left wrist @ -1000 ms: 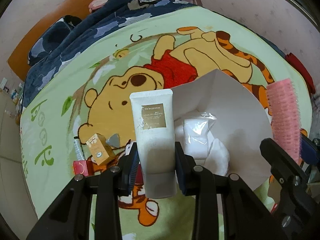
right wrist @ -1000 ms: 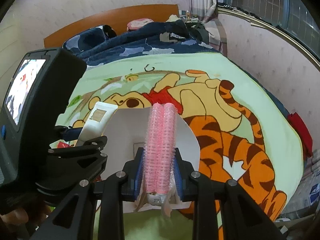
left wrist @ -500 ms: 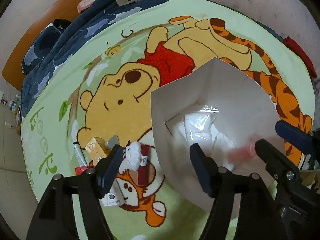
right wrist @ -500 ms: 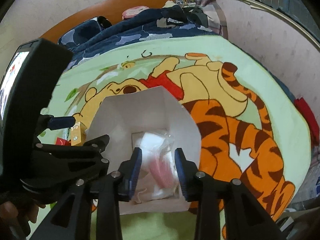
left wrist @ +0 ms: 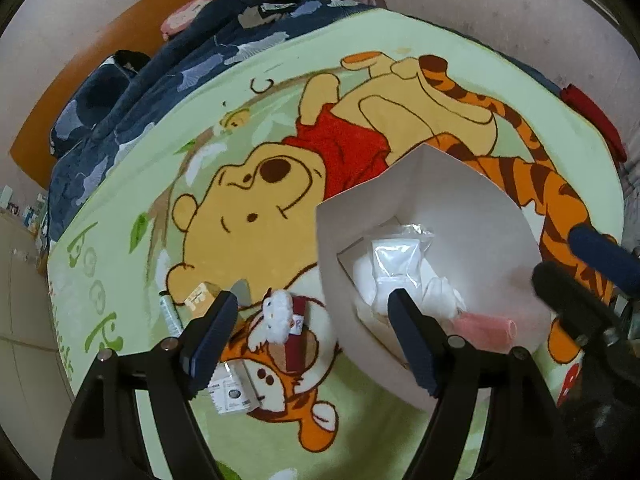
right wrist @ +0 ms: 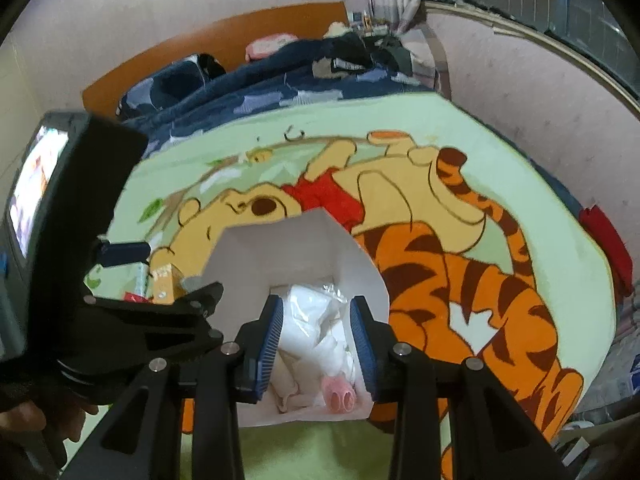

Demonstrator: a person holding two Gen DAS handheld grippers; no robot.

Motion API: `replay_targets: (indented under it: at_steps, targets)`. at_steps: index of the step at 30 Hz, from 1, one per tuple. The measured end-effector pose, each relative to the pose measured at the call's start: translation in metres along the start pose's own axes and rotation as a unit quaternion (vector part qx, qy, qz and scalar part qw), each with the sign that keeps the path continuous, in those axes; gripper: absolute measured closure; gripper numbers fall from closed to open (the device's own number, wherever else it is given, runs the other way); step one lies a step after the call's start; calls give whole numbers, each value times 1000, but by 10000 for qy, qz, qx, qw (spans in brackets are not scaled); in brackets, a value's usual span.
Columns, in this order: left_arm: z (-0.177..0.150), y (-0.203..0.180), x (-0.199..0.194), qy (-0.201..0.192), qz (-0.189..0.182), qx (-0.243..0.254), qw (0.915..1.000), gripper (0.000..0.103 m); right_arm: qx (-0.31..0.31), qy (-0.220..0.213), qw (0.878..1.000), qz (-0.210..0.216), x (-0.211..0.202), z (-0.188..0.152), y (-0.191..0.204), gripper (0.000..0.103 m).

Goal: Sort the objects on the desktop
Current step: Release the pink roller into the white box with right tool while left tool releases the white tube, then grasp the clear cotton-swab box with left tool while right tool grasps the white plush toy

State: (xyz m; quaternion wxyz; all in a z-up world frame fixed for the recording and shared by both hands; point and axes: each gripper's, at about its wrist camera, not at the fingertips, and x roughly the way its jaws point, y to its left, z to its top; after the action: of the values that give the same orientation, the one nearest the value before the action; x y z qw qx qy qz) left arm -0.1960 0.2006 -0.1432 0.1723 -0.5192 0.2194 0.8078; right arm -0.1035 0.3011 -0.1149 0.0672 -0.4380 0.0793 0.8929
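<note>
Both tongs hung empty over the white box (left wrist: 460,184).
Left tongs (left wrist: 308,340) were opening; right tongs (right wrist: 316,344) stood slightly apart above the pink roller (right wrist: 340,394).

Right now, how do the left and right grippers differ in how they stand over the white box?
The left gripper has its jaws wide and opening, straddling the near-left wall of the white box; the right gripper has its jaws narrower, directly above the box's inside. Left frames a plush toy on the blanket; right frames white packets. Both hold nothing.
</note>
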Motion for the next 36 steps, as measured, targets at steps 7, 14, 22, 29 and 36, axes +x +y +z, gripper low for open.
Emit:
replay_targets:
  at_steps: [7,14,22,29,36]
  targets:
    - [-42,36,-35,-103,30,-744,9972,24,-327,-72,9990,280,-34,-11,33,61]
    - [-136,89,-55,176,193,-1979,9799,24,-835,194,9921,920,-41,-45,89,60]
    - [-223,133,-54,552,498,-2915,9537,24,-1481,449,9798,1263,-37,-82,144,60]
    - [-238,147,-45,561,592,-2945,9522,24,-1588,481,9792,1165,-30,-95,162,60]
    - [-225,147,-13,504,563,-2720,9593,24,-1450,410,9837,980,-1,-100,168,60]
